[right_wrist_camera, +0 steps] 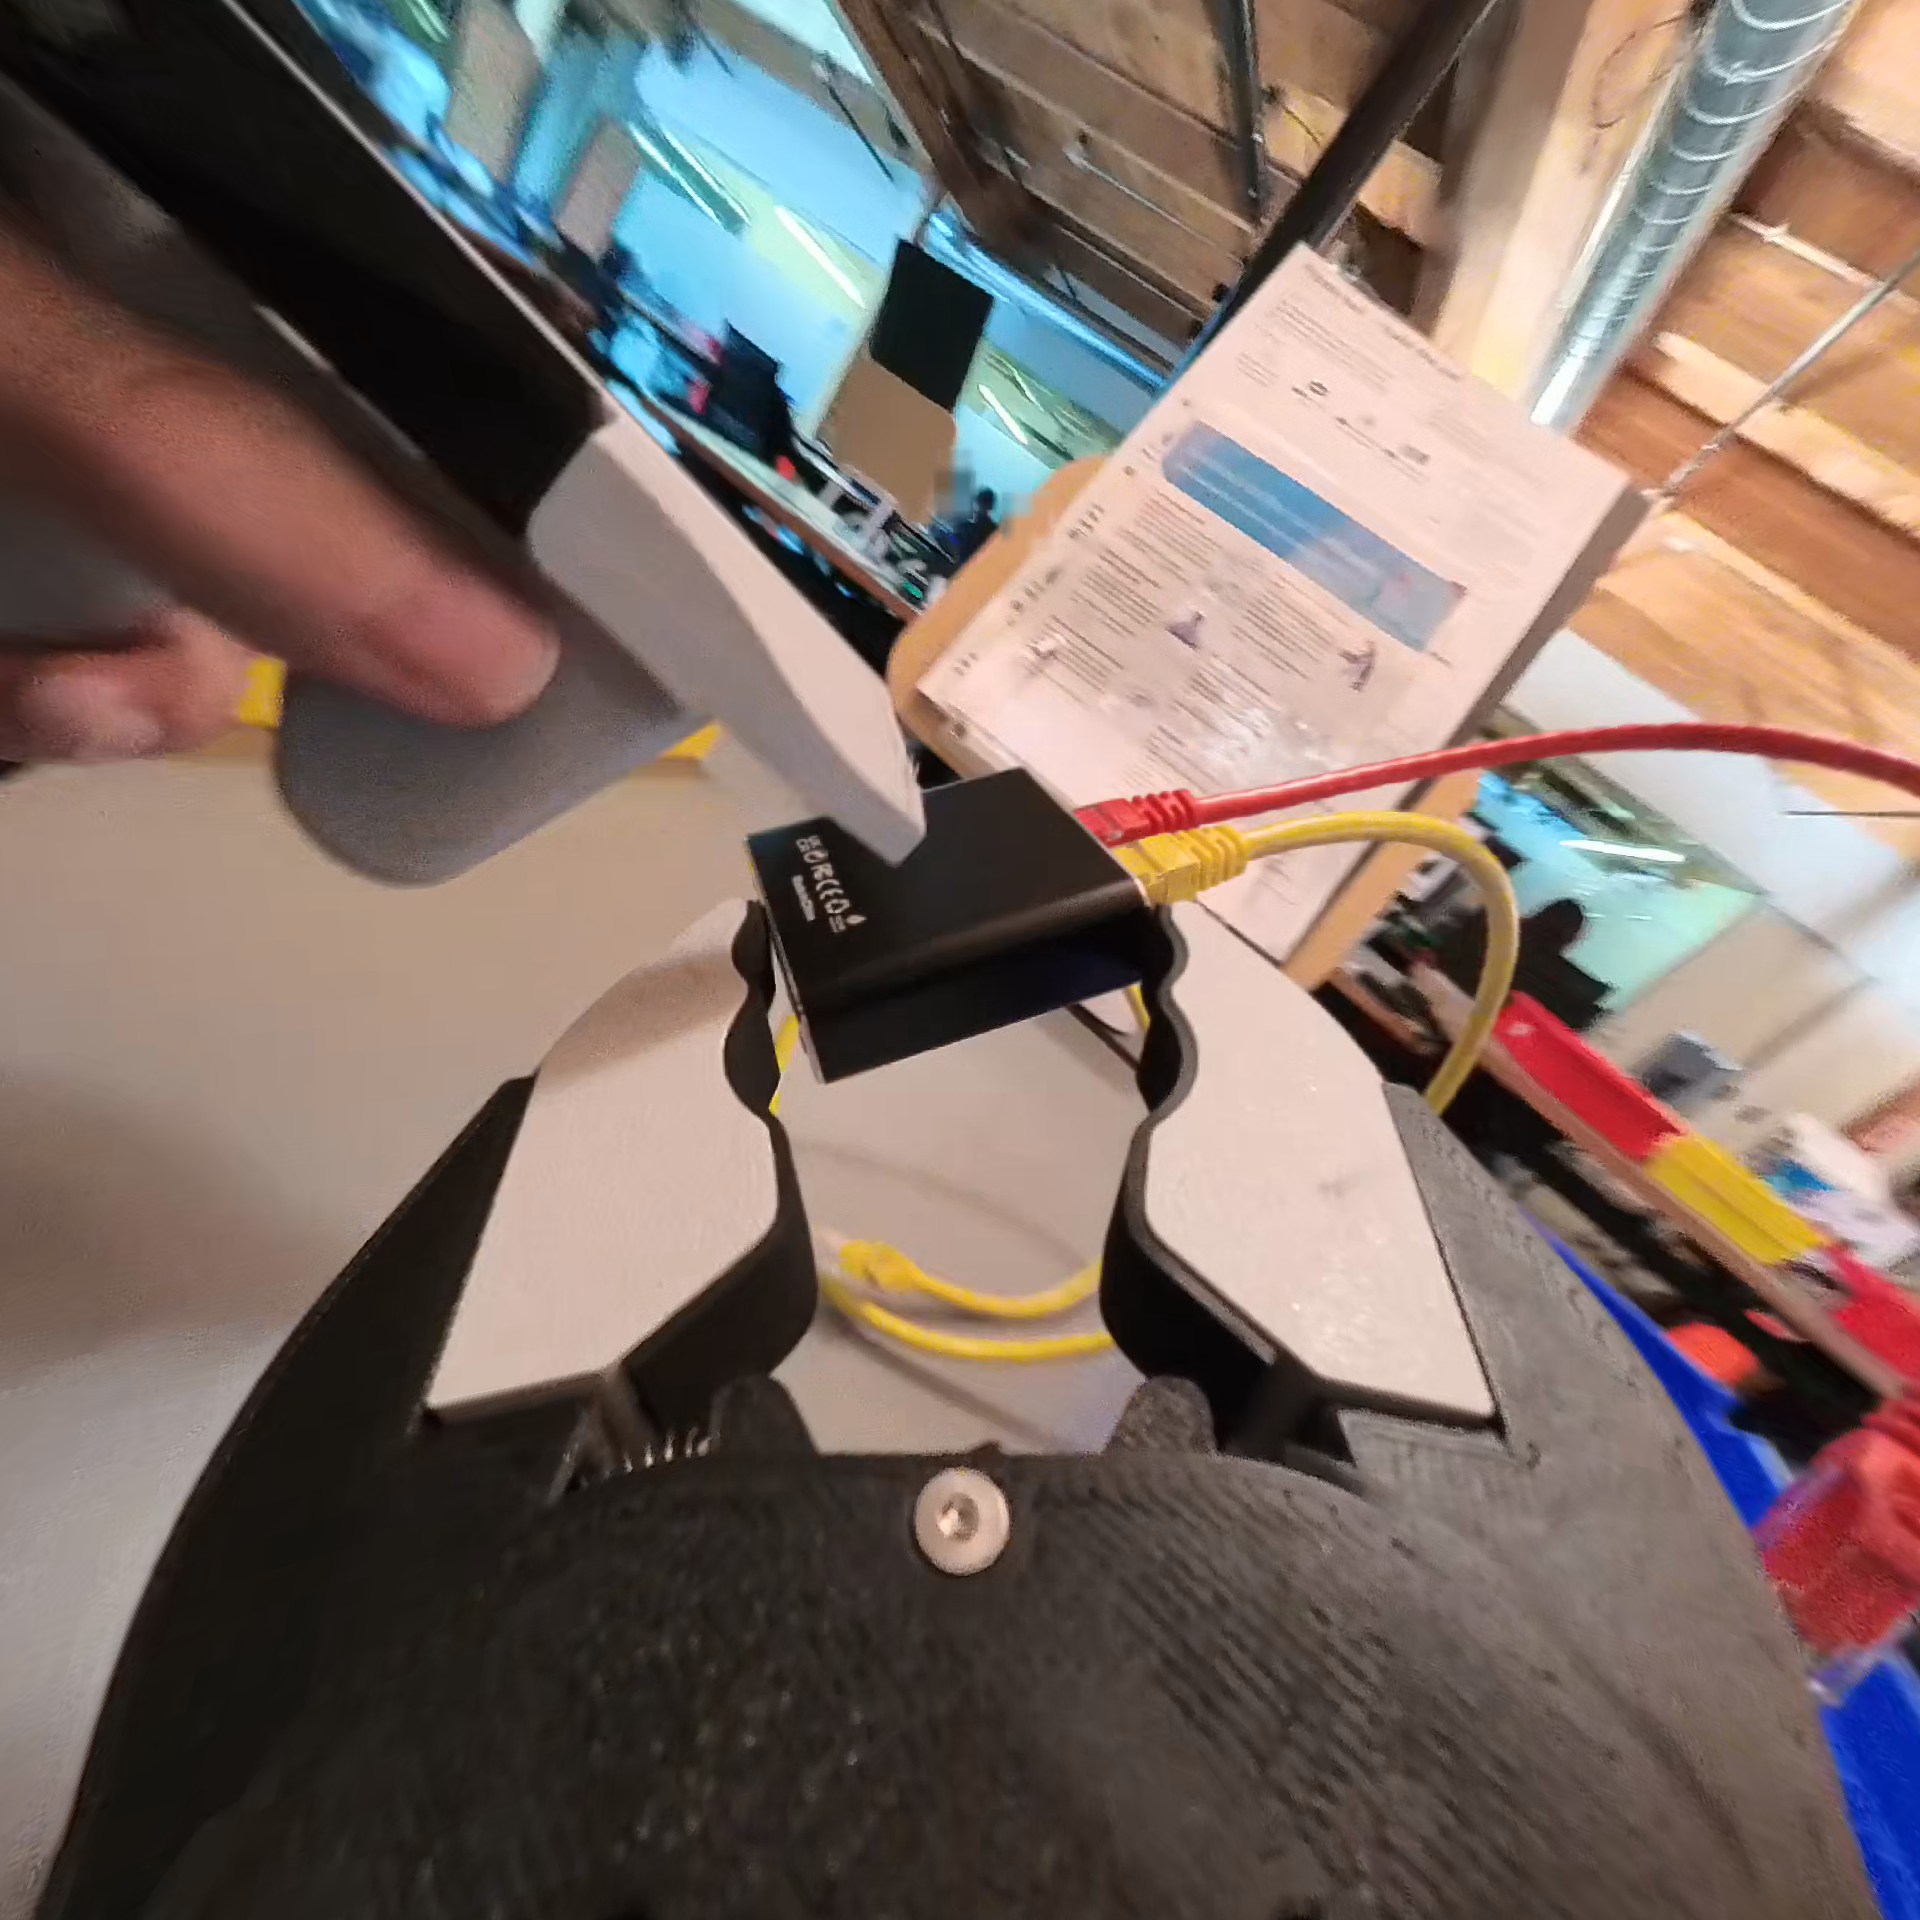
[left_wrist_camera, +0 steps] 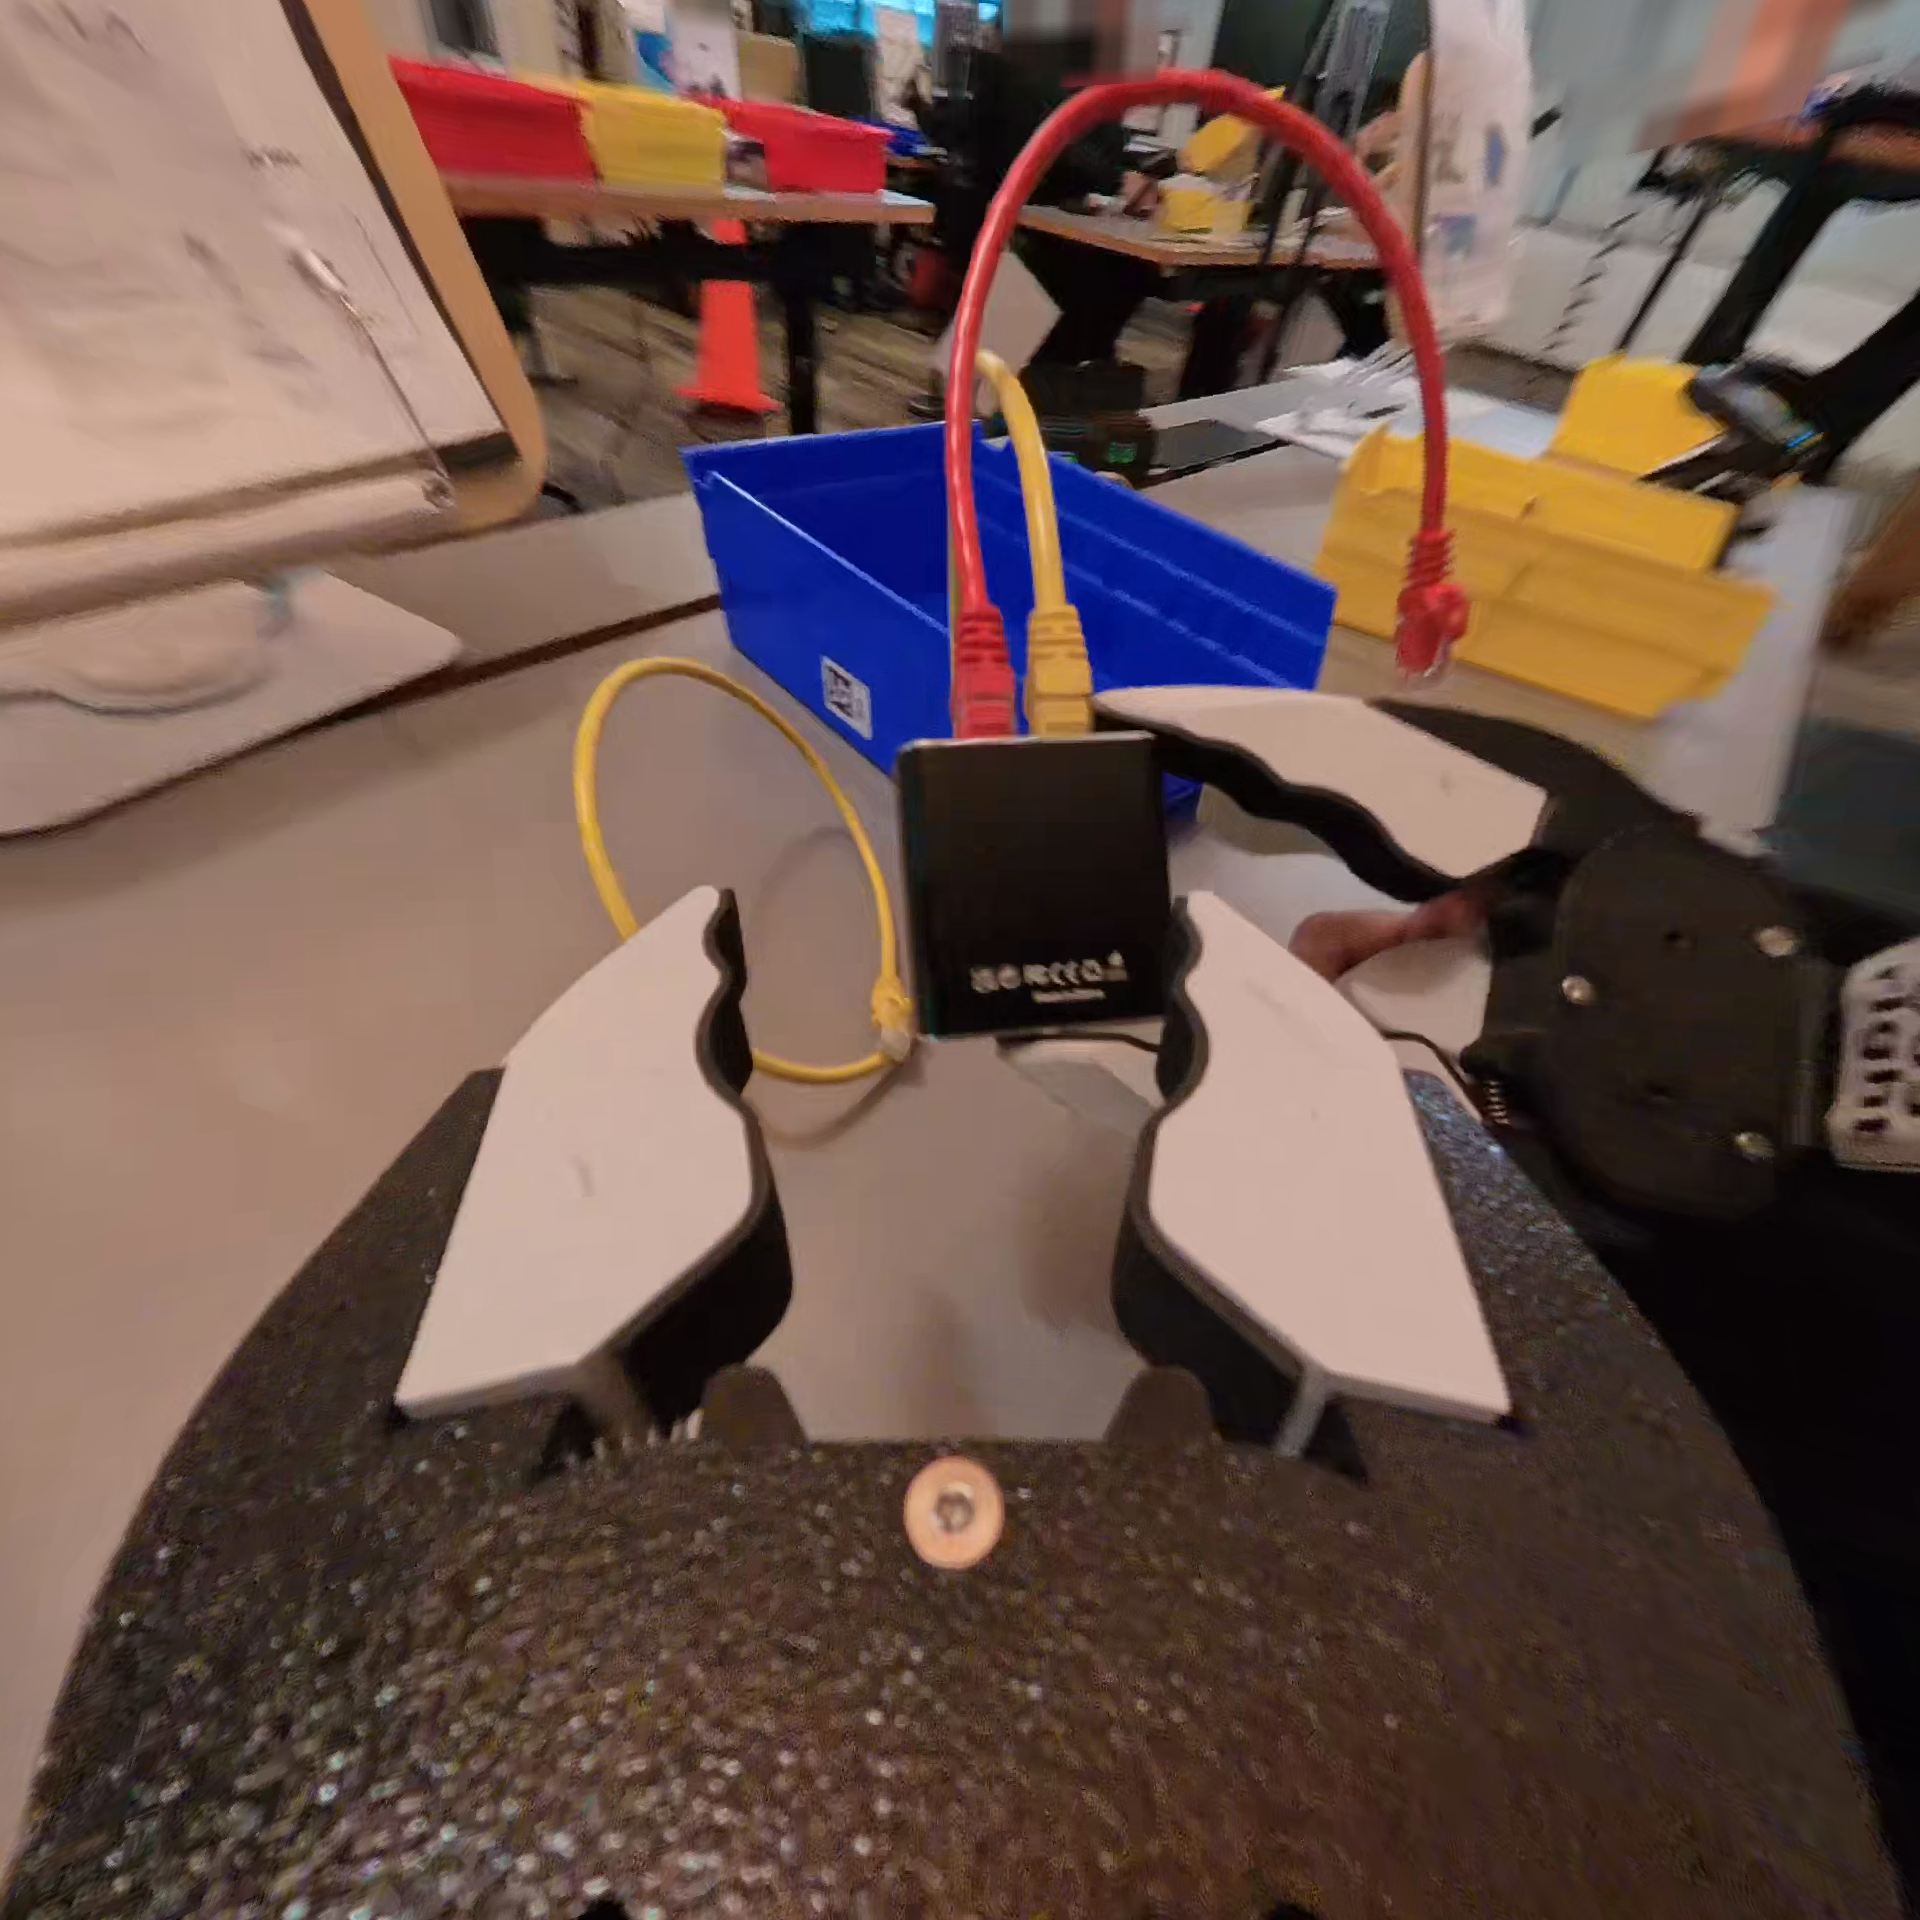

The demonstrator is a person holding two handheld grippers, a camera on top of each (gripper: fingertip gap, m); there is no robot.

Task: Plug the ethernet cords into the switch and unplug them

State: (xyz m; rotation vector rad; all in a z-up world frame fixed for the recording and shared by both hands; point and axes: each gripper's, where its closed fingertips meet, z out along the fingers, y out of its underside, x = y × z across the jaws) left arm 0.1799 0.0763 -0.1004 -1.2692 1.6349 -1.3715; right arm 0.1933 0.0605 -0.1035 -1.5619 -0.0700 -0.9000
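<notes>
The small black switch (left_wrist_camera: pixel 1029 883) is held above the grey table (left_wrist_camera: pixel 312 1039). My right gripper (right_wrist_camera: pixel 958 935) is shut on it, end to end; its upper finger (left_wrist_camera: pixel 1351 790) comes in from the right in the left wrist view. A red cord (left_wrist_camera: pixel 982 675) and a yellow cord (left_wrist_camera: pixel 1058 665) are plugged into the switch side by side. The red cord arcs up and its free plug (left_wrist_camera: pixel 1434 613) hangs in the air. The yellow cord's free plug (left_wrist_camera: pixel 891 1008) hangs beside the switch. My left gripper (left_wrist_camera: pixel 956 909) is open around the switch, one finger (right_wrist_camera: pixel 727 675) resting on its top face.
A blue bin (left_wrist_camera: pixel 852 540) stands just behind the switch and a yellow bin (left_wrist_camera: pixel 1538 582) at the back right. A board with a printed sheet (right_wrist_camera: pixel 1247 582) stands at the table's left. A person's hand (right_wrist_camera: pixel 312 582) holds the left gripper.
</notes>
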